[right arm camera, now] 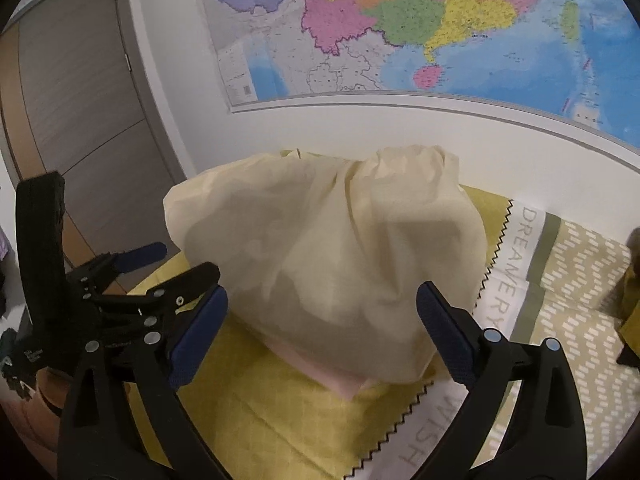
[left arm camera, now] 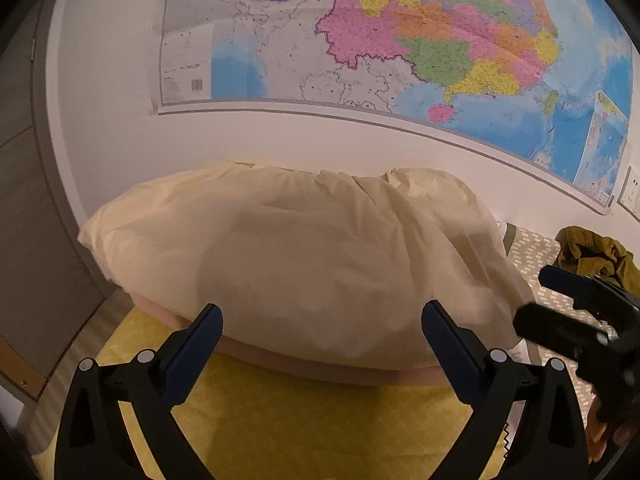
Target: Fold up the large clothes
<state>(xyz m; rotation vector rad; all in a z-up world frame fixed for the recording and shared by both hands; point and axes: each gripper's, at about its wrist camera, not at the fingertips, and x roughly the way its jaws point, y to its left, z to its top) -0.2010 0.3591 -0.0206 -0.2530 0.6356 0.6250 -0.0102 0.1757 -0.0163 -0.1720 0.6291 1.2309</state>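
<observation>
A puffy cream cloth bundle (left arm camera: 300, 248) (right arm camera: 332, 240) lies on the yellow bed cover (left arm camera: 300, 432) (right arm camera: 280, 420), resting on a flat pink piece (left arm camera: 320, 366) (right arm camera: 344, 382). My left gripper (left arm camera: 322, 312) is open just in front of the bundle, with nothing between its blue pads. My right gripper (right arm camera: 322, 294) is also open, its jaws wide on either side of the bundle's near end and not pressing it. Each gripper shows in the other's view: the right one (left arm camera: 548, 300) at the right edge, the left one (right arm camera: 176, 266) at the left.
A crumpled olive garment (left arm camera: 596, 252) lies to the right on patterned bedding (right arm camera: 580, 300). A white wall with a large map (left arm camera: 400, 40) runs close behind the bed. A grey door (right arm camera: 80, 120) stands at the left. A hand (left arm camera: 608, 436) holds the right gripper.
</observation>
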